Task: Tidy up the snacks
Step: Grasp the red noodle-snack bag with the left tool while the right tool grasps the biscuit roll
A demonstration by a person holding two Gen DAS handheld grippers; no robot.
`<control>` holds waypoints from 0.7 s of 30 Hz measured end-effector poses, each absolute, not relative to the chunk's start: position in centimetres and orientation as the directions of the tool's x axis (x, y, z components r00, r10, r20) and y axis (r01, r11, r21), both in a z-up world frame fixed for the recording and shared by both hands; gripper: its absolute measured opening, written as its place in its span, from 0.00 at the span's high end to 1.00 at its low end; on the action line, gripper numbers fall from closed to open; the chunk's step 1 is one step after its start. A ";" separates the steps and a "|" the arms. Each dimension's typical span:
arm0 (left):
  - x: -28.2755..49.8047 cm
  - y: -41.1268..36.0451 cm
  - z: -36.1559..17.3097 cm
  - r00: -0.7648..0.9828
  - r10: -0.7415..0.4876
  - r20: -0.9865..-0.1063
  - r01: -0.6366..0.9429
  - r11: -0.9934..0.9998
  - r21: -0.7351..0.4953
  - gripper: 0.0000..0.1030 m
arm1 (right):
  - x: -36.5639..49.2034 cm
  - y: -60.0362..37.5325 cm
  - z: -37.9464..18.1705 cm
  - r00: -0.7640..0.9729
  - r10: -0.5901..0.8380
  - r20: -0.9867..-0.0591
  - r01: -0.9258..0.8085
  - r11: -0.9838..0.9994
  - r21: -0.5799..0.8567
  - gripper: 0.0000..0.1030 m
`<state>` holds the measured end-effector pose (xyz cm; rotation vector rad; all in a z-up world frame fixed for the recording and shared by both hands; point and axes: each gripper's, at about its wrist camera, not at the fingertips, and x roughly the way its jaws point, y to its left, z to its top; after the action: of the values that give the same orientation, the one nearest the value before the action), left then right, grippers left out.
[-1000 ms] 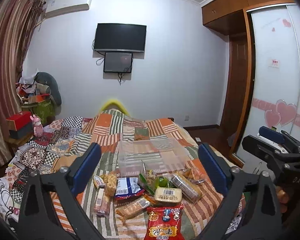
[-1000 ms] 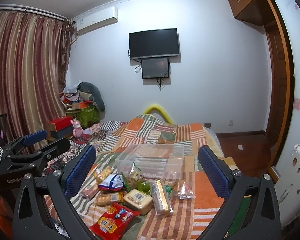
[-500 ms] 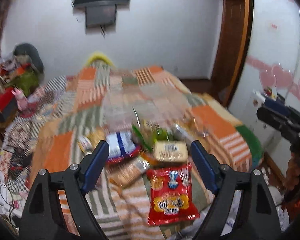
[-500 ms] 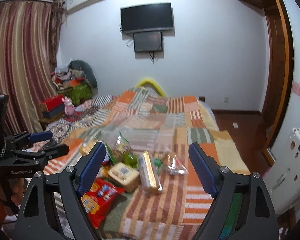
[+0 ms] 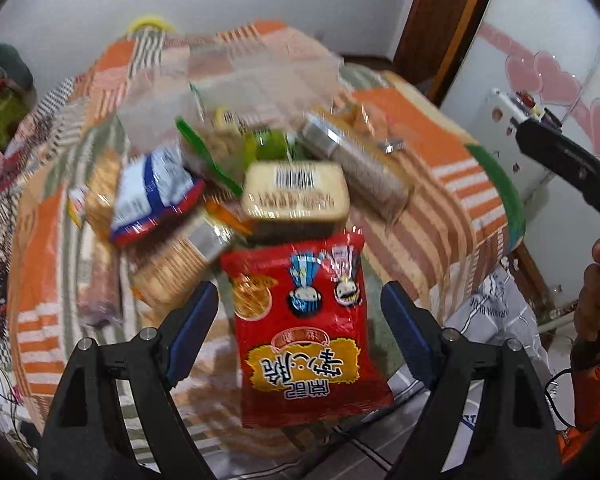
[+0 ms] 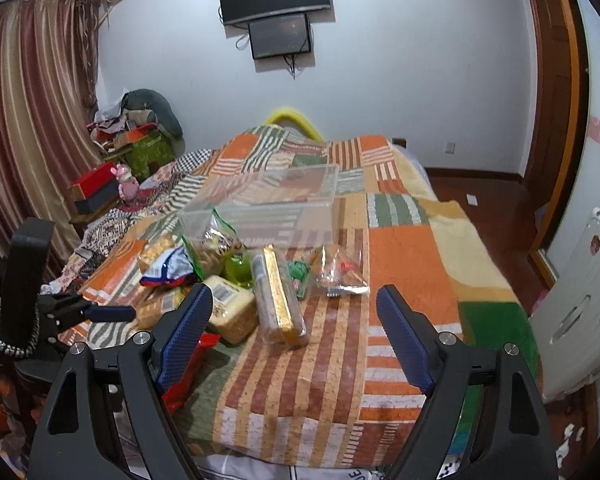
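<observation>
Lengthwise toward camera: red snack bag [image 5: 306, 328], between left gripper [image 5: 300, 320] fingers, spread wide, gripping nothing.

Both tools look alike: the left gripper [image 5: 300, 320] and right gripper [image 6: 294, 316] are matt black frames with triangular cut-outs, small silver screws at the joints, and blue ribbed pads [image 6: 184, 332] lining the jaws. The hand [image 5: 596, 304] gripping the far handle comes out of an orange sleeve [image 5: 592, 404]. A thin dark cable [image 5: 556, 396] loops beside that sleeve.
</observation>
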<state>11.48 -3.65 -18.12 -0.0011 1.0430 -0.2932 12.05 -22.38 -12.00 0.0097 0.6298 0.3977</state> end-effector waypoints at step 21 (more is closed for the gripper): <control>13.0 -1.6 -19.1 0.492 -0.297 -0.818 0.219 0.952 -0.214 0.35 | 16.4 -20.8 -15.5 0.630 0.414 -0.658 -0.400 0.898 0.182 0.21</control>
<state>13.02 -1.57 -19.13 -0.0846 1.0087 -0.3136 16.40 -20.83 -15.51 0.0189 0.7578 0.4663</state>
